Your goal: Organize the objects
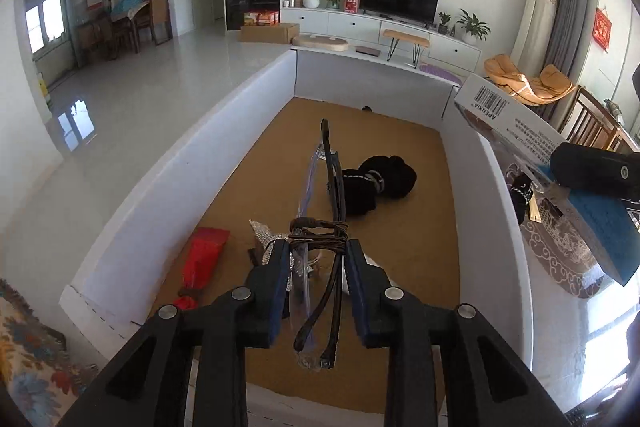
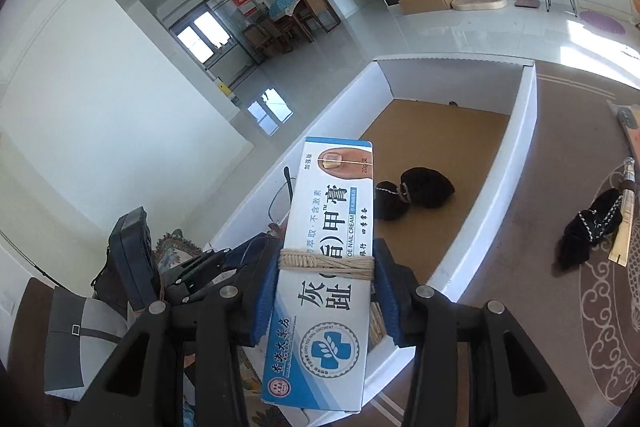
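Inside the white-walled box (image 1: 168, 171) with its brown cardboard floor, a fuzzy black sock bundle (image 1: 376, 183) lies mid-floor and a red folded piece (image 1: 204, 255), perhaps paper, sits near the left wall. Above it, the left gripper (image 1: 318, 267) clamps folded dark-framed glasses (image 1: 320, 247). The right gripper (image 2: 326, 281) pinches a glossy rectangular cream carton (image 2: 324, 267) above the box's near right rim.

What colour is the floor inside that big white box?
Brown, like cardboard or cork; the white walls frame it. The left wrist view shows it best.
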